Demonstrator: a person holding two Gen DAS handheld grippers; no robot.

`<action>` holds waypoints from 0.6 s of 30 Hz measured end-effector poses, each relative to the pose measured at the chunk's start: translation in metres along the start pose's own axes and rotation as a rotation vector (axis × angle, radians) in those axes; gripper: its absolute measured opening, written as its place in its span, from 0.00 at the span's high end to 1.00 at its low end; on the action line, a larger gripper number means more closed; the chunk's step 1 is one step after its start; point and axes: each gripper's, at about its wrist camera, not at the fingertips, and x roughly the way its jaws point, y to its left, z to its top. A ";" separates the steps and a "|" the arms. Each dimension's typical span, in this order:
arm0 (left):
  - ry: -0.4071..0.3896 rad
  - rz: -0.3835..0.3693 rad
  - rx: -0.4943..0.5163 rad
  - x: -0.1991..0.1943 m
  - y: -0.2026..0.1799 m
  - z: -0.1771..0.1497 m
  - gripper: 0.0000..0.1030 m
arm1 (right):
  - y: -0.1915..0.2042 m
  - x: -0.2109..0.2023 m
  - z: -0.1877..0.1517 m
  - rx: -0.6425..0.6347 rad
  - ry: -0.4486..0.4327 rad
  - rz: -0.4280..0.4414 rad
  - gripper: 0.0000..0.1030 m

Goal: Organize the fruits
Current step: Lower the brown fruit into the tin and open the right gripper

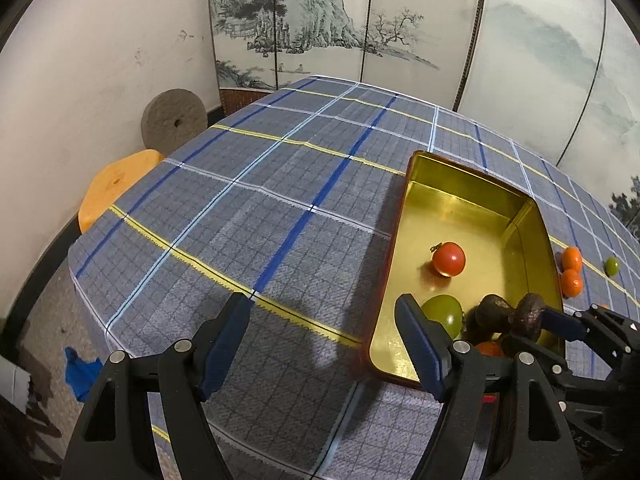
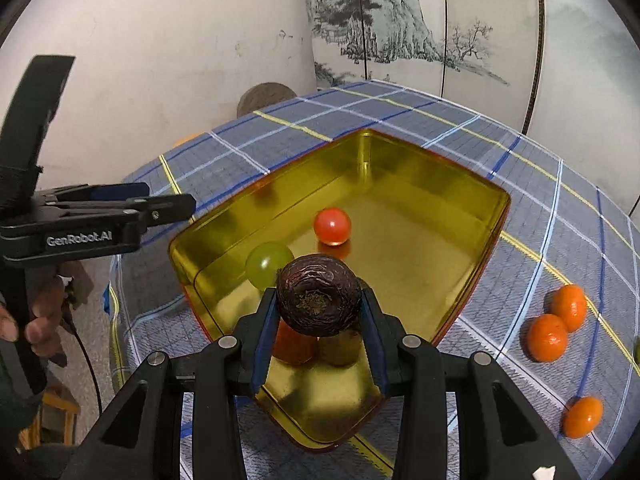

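A gold metal tin stands on the plaid tablecloth. In it lie a red tomato, a green fruit, an orange fruit and a brownish fruit. My right gripper is shut on a dark wrinkled passion fruit and holds it over the tin's near end. My left gripper is open and empty above the cloth, just left of the tin; it also shows in the right wrist view.
Three small oranges lie on the cloth right of the tin, two of them seen in the left wrist view. A green fruit lies farther right. An orange stool and a stone wheel stand beyond the table's left edge.
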 end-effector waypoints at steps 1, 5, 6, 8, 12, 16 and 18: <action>0.003 -0.002 -0.002 0.001 0.001 0.000 0.27 | 0.001 0.002 -0.001 -0.002 0.004 -0.002 0.64; 0.008 -0.007 -0.001 0.002 0.001 -0.001 0.27 | 0.000 0.005 -0.002 -0.002 0.013 -0.007 0.64; 0.009 -0.009 0.000 0.002 0.000 -0.002 0.27 | 0.000 0.005 -0.002 -0.003 0.015 -0.008 0.64; 0.012 -0.012 0.001 0.002 0.000 -0.002 0.27 | 0.000 0.006 -0.003 -0.006 0.018 -0.013 0.64; 0.014 -0.013 0.004 0.003 -0.001 -0.003 0.27 | 0.001 0.007 -0.004 -0.005 0.017 -0.013 0.64; 0.019 -0.011 0.005 0.002 0.000 -0.006 0.27 | 0.003 0.007 -0.005 -0.011 0.018 -0.018 0.63; 0.024 -0.012 0.005 0.003 0.000 -0.008 0.27 | 0.004 0.007 -0.005 -0.006 0.018 -0.013 0.63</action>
